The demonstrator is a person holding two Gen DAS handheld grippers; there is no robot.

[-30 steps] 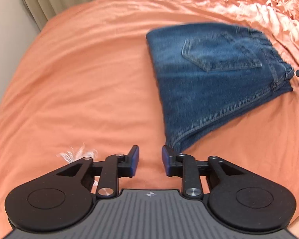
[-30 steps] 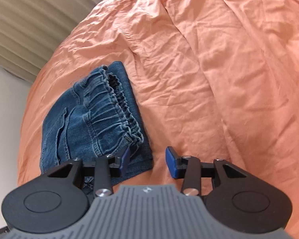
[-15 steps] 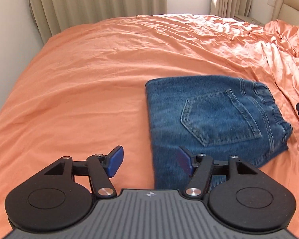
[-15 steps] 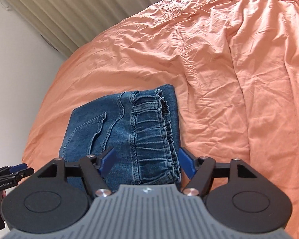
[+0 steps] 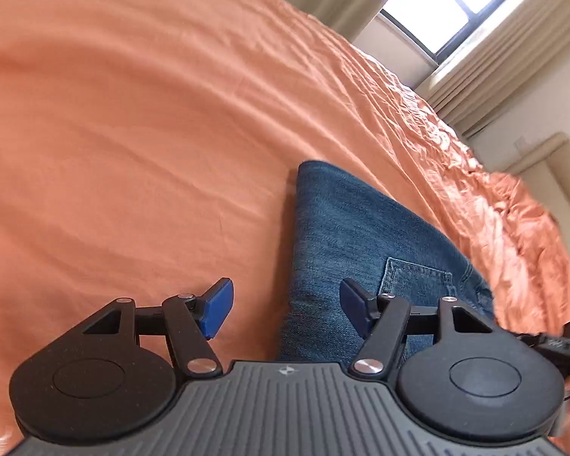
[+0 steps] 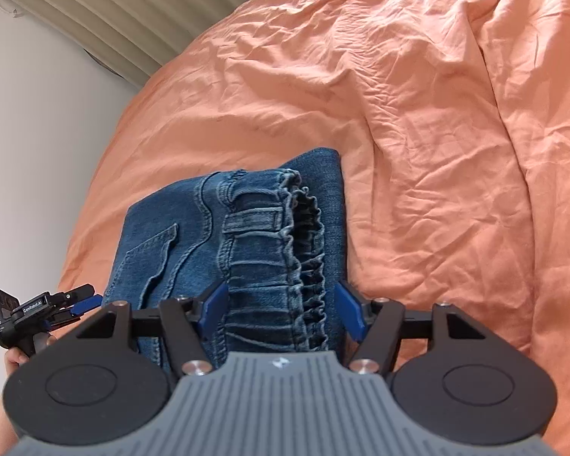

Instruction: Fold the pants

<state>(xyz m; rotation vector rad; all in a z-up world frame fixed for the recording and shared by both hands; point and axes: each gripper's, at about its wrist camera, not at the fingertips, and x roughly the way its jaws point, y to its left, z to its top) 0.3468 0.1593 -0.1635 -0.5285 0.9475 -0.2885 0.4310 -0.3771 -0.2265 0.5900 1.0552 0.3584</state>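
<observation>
Bed (image 6: 418,95) in orange sheet fills both views, flat enough to serve as the folding surface. Jeans (image 6: 247,235) sit lower centre of the right wrist view as a compact stacked rectangle, waistband on top, back pocket facing up; fold looks done, though the left view is tilted and blurred. Right gripper (image 6: 281,309) hangs above the waistband, fingers spread wide, holding nothing. Left gripper (image 5: 287,309), lower centre of its frame, also wide and empty, straddling the jeans' folded edge.
</observation>
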